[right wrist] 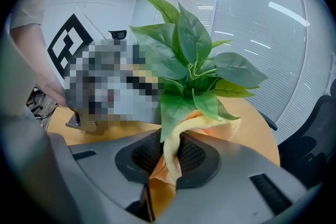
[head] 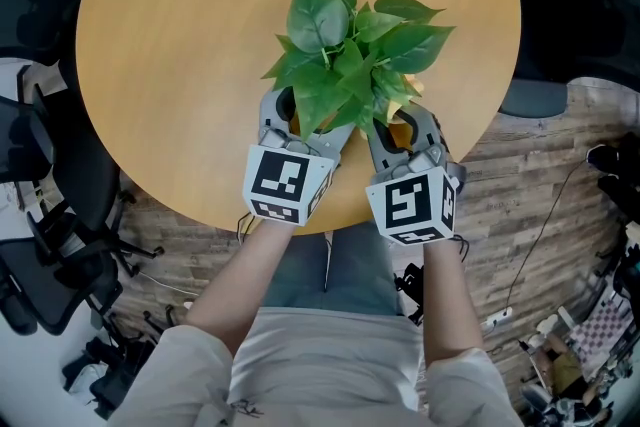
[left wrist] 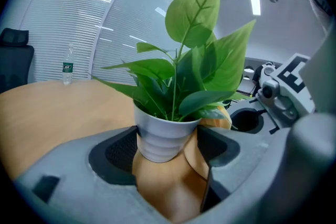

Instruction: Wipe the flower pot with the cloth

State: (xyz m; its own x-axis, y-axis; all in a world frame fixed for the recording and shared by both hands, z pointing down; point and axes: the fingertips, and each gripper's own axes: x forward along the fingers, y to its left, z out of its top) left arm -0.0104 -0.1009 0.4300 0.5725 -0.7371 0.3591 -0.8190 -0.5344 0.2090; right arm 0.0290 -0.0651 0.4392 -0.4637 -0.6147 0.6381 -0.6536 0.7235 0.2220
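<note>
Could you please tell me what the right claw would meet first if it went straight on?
Probably the plant's lower leaves, just past the cloth it grips; depth is unclear.

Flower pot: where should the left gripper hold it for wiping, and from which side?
Probably best: hold the flower pot by its ribbed white wall just under the rim, coming in level from the person's side. The leaves block the top, and the wall narrows downward. The left gripper clasps it there.

One flower pot (left wrist: 165,139), one cloth (right wrist: 170,162), one table (head: 190,45), one bottle (left wrist: 67,65)
</note>
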